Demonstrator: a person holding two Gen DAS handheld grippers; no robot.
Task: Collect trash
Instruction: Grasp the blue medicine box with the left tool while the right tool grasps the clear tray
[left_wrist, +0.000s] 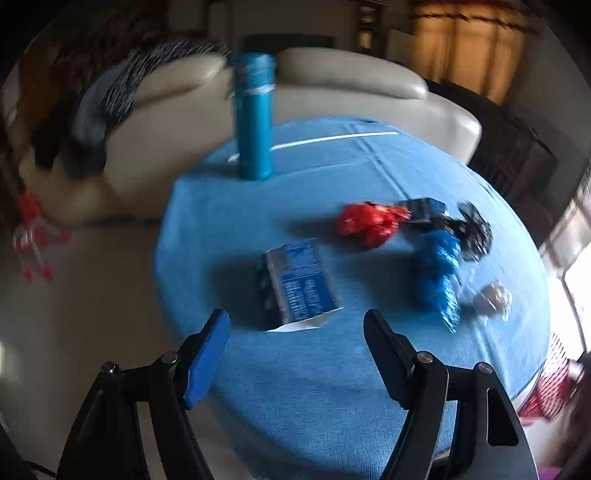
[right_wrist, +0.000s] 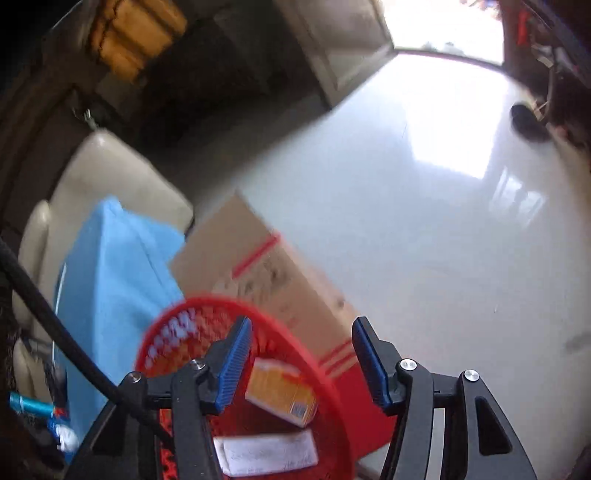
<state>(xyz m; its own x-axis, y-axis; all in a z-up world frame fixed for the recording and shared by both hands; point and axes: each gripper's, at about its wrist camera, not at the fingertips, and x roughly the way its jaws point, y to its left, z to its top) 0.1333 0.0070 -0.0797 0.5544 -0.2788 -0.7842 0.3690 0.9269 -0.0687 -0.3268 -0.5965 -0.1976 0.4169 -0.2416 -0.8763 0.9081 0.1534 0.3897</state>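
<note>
In the left wrist view, a blue carton (left_wrist: 299, 282) lies on the blue-covered table (left_wrist: 295, 398), just ahead of my open, empty left gripper (left_wrist: 295, 325). Beyond it lie a red crumpled wrapper (left_wrist: 365, 224), a blue wrapper (left_wrist: 439, 273), a dark wrapper (left_wrist: 469, 229) and a pale crumpled ball (left_wrist: 493, 297). In the right wrist view, my right gripper (right_wrist: 301, 338) is open and empty above a red mesh basket (right_wrist: 173, 325). The basket holds an orange carton (right_wrist: 282, 393) and a white packet (right_wrist: 266, 454).
A tall teal bottle (left_wrist: 254, 114) stands at the table's far edge. A beige sofa (left_wrist: 332, 92) lies behind the table. In the right wrist view a cardboard box (right_wrist: 258, 273) stands beside the basket on the glossy white floor (right_wrist: 424, 240). The blue table cloth (right_wrist: 114, 273) hangs at left.
</note>
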